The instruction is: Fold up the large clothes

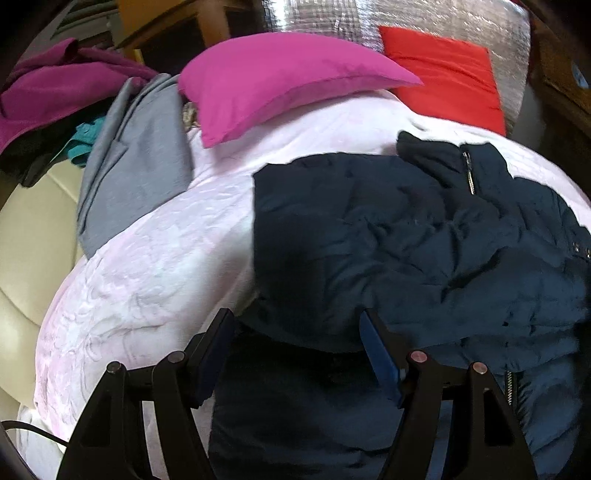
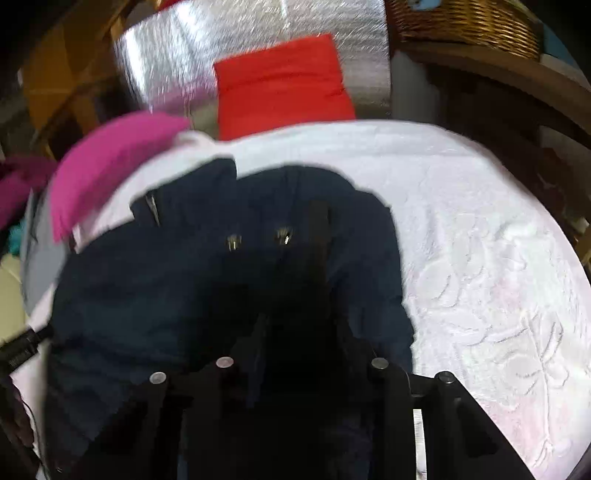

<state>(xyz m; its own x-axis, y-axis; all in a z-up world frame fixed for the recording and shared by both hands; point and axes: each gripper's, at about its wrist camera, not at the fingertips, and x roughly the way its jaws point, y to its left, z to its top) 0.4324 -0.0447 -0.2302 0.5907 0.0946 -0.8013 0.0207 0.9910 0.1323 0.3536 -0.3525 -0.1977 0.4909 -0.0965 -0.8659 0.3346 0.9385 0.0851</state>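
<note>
**Navy jacket on the bed, both claws over it**

Left wrist view: navy quilted jacket (image 1: 424, 240) fills the centre and right of the frame, lying on a pale pink embossed bedspread (image 1: 147, 288). Collar and zip sit at upper right. The left claw (image 1: 297, 325) is spread wide at bottom centre, its blue-padded fingers (image 1: 380, 354) over the jacket's near edge with nothing pinched between them. This view alone shows a grey garment (image 1: 136, 162) at centre left, a purple heap (image 1: 55, 88) at upper left, and a cream cushion (image 1: 33, 240) at the left edge. A magenta pillow (image 1: 280, 77) and a red pillow (image 1: 450, 74) lie along the top.

Right wrist view (blurred): jacket (image 2: 147, 295) occupies centre and left, two metal snaps visible at mid-frame. The right claw (image 2: 303, 332) is at bottom centre, its fingers lost against dark fabric; cannot tell whether it grips. Only here: a wicker basket (image 2: 469, 22) at upper right, and bare bedspread (image 2: 480, 258) filling the right half.
</note>
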